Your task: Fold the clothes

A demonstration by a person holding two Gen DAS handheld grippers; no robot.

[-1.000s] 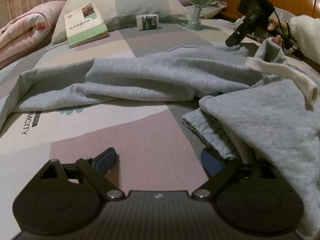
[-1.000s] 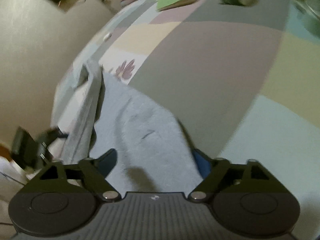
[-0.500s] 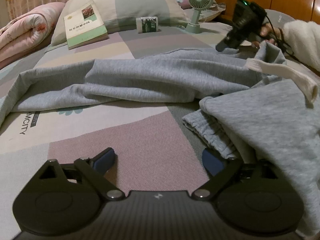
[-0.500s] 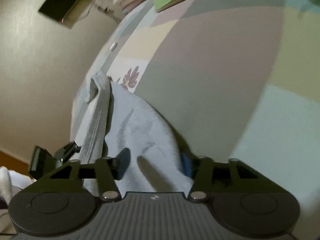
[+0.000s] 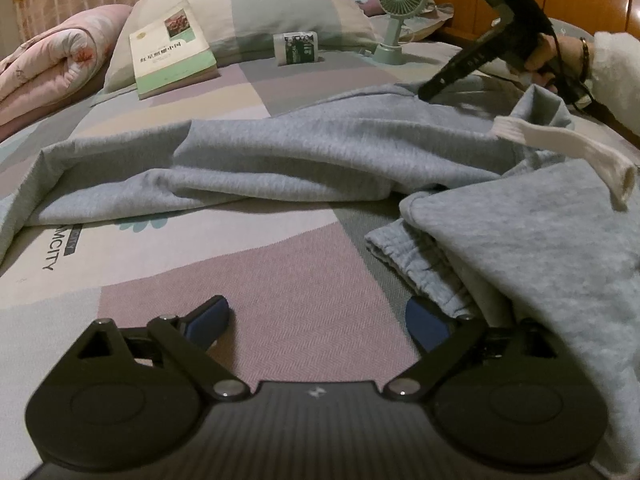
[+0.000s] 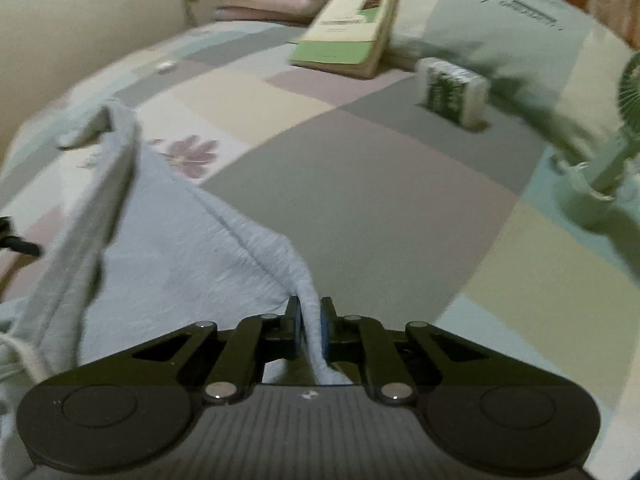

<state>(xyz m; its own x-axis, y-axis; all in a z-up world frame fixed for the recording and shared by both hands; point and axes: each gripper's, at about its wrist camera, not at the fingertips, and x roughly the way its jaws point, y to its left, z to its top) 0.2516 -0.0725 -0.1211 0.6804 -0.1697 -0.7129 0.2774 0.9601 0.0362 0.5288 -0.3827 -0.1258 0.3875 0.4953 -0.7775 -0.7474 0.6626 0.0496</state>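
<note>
Grey garment (image 5: pixel 280 168) sprawled across the bed (image 5: pixel 260 280), long axis running left to right in the left wrist view, between the pillow (image 5: pixel 280 12) and the left gripper (image 5: pixel 316 316). Not folded flat: rumpled, one ribbed cuff (image 5: pixel 412 256) bunched beside a raised flap with a white band (image 5: pixel 560 140).

Right gripper (image 6: pixel 308 324) pinched tight on a corner edge of the garment at its pillow-side, far end. Left gripper spread wide, holding nothing, low over bare sheet, just beside the cuff on its right. Left one nearer the cuff end, right one already at the far corner.

Probably mid-fold, though fits equally a spreading-out step.

No containers anywhere. Against the pillow: a book (image 5: pixel 172 48), a small packet (image 5: pixel 296 48), a hand fan (image 5: pixel 396 12).
</note>
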